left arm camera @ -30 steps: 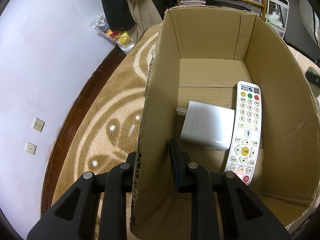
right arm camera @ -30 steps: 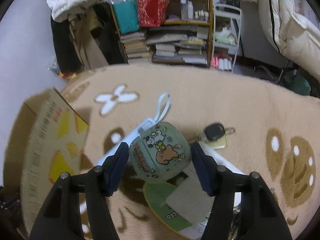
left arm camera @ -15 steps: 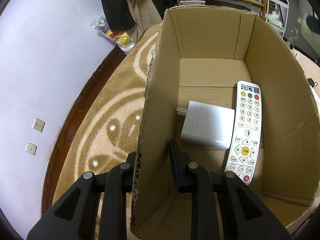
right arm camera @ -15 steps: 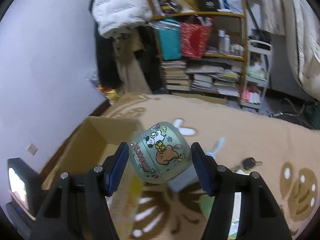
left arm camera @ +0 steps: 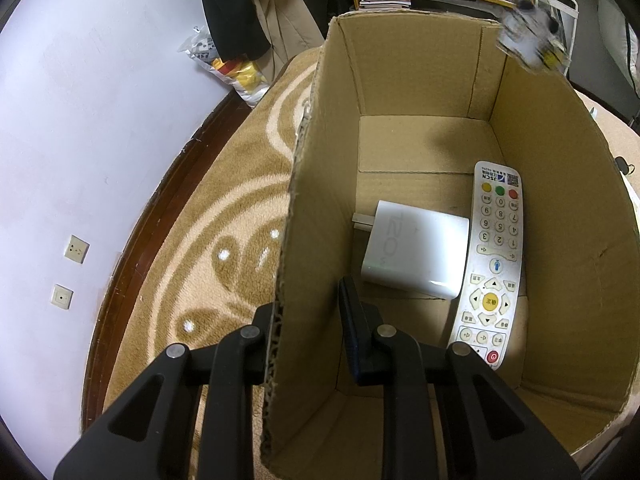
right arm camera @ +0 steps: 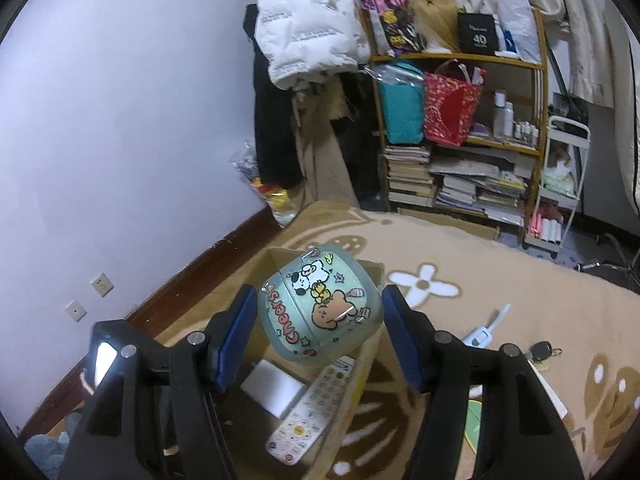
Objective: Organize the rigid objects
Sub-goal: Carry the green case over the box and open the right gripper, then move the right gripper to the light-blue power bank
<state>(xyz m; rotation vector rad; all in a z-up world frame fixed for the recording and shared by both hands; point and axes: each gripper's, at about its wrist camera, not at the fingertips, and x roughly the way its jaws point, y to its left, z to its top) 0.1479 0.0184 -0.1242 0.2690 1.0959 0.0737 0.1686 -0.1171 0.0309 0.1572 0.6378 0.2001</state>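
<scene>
Right gripper (right arm camera: pixel 320 320) clamps a rounded, glossy green case (right arm camera: pixel 320 308); left gripper (left arm camera: pixel 308 320) pinches the corrugated cardboard box (left arm camera: pixel 560 200) wall.

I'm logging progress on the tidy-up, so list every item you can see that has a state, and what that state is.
Cardboard box: open-topped, its wall clamped by the left tool.
Remote control: lying face up in the box.
White charger: lying flat in the box, beside the remote.
Green sticker case: closed, held above the box by the right tool.
Keys: on the rug.

remote (left arm camera: pixel 494 260) lies right of charger (left arm camera: pixel 416 252) in box (left arm camera: pixel 560 216) (box on rug (left arm camera: pixel 224 208), w/ wall left).
</scene>
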